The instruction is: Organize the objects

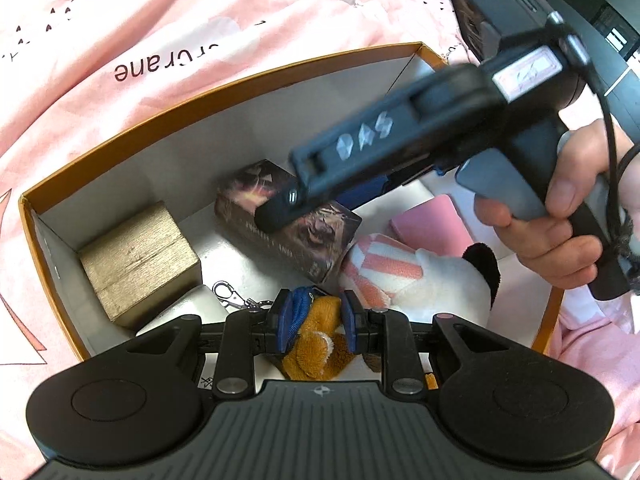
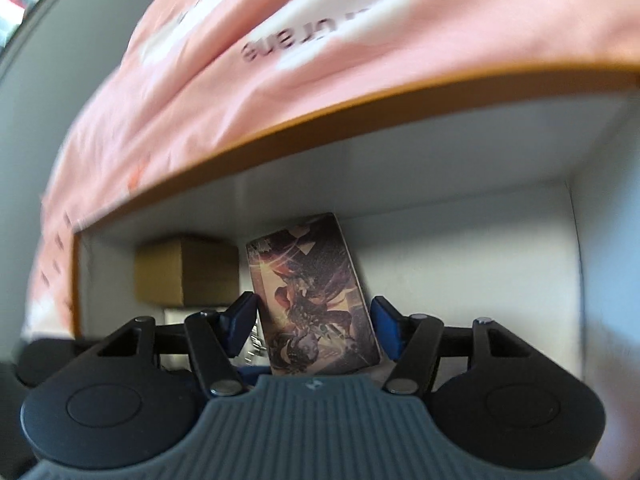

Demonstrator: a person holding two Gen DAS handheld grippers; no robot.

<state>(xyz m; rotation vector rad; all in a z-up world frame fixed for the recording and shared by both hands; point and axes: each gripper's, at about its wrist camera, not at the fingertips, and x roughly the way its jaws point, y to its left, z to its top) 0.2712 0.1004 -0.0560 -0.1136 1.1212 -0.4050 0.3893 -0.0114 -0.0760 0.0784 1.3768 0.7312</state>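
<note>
Working left to right across the orange-rimmed box, which sits on a pink printed bedcover, I judge the sorting well along but not finished.

At the far left of the box a gold block already rests against the side wall, and I count that one as placed. Just right of it, near the bottom of my left view, a silver keyring clasp lies on the white floor of the box. It leads to the orange plush charm, which my left claw has pinched between nearly closed pads. The charm hangs over the box interior, so it is not yet set down.

In the middle stands the dark illustrated card box, tilted, its back near the far wall. My right claw sits around it, about half wide. The left pad looks to be at its edge, while the right pad stands a little clear, so I read it as not clamped. Whether it needs straightening I can only guess.

Further right, a striped pink-and-white plush and a pink flat item lie inside already.

What remains, as I see it: let the card box settle and release the charm.
</note>
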